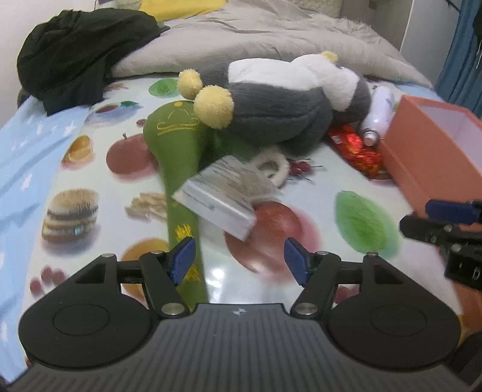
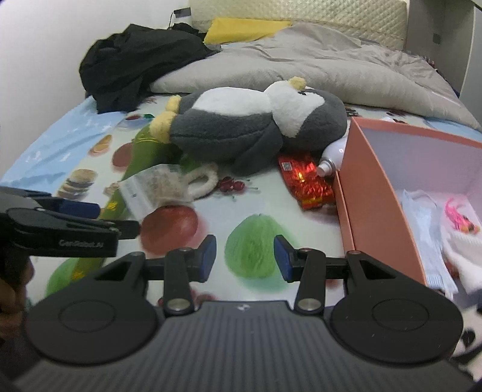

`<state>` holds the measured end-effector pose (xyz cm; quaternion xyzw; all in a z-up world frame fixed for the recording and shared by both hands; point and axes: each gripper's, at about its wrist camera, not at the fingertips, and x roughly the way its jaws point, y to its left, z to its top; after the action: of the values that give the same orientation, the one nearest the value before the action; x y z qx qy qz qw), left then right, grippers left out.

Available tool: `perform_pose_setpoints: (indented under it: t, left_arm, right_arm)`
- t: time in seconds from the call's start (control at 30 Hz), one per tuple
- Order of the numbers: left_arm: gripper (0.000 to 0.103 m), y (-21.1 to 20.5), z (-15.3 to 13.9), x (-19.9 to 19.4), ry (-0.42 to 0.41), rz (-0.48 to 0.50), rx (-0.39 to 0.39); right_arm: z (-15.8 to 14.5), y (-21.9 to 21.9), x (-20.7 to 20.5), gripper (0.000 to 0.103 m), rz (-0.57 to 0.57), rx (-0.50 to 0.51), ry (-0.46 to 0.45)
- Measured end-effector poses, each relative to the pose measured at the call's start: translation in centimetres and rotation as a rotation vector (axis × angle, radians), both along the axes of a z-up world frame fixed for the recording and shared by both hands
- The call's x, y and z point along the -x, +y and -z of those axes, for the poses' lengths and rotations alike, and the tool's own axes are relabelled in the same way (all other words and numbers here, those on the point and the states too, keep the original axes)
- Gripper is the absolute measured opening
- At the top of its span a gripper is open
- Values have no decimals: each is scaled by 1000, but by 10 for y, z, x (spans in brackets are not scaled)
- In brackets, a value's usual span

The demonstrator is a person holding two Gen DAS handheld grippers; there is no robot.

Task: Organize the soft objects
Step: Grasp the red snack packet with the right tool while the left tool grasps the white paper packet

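Note:
A grey and white plush penguin (image 1: 280,99) (image 2: 241,126) with yellow feet lies on its side on the fruit-print sheet (image 1: 301,187). A long green plush (image 1: 177,156) (image 2: 141,150) stretches toward me, and a clear packet (image 1: 223,193) (image 2: 153,184) with a fuzzy white ring (image 1: 272,165) (image 2: 201,181) rests across it. My left gripper (image 1: 239,260) hangs open above the sheet, the green plush just inside its left finger. My right gripper (image 2: 245,257) is open over a printed green fruit, nothing between its fingers. Each gripper shows at the edge of the other's view.
An open orange box (image 1: 421,144) (image 2: 370,193) on the right holds white cloths and a pink item. A red foil packet (image 2: 307,181) and a white bottle (image 1: 378,114) lie beside it. Black clothing (image 1: 75,51), a grey duvet (image 2: 316,63) and a yellow cloth (image 2: 241,28) lie behind.

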<state>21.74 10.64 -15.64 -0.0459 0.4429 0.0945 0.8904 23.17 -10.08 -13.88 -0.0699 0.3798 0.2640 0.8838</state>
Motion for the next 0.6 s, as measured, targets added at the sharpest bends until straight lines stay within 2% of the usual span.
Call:
perform_pose_setpoints:
  t: [0.1,0.13,0.2,0.6]
  left_arm:
    - [71,8,8,-16,6,23,-38]
    - [79,10,10,-22,8,31,-48]
    - [84,13,13,-31,0,51,-66]
    - [84,16,26,-74,-15,165,-129]
  right_arm:
    - [7,8,-18,45,13,14,-8]
    - [10,11,-25,45,16,24,-15]
    - [15,17,-37,45,15,42,-15]
    - [53,42,-102,44,73,229,-96]
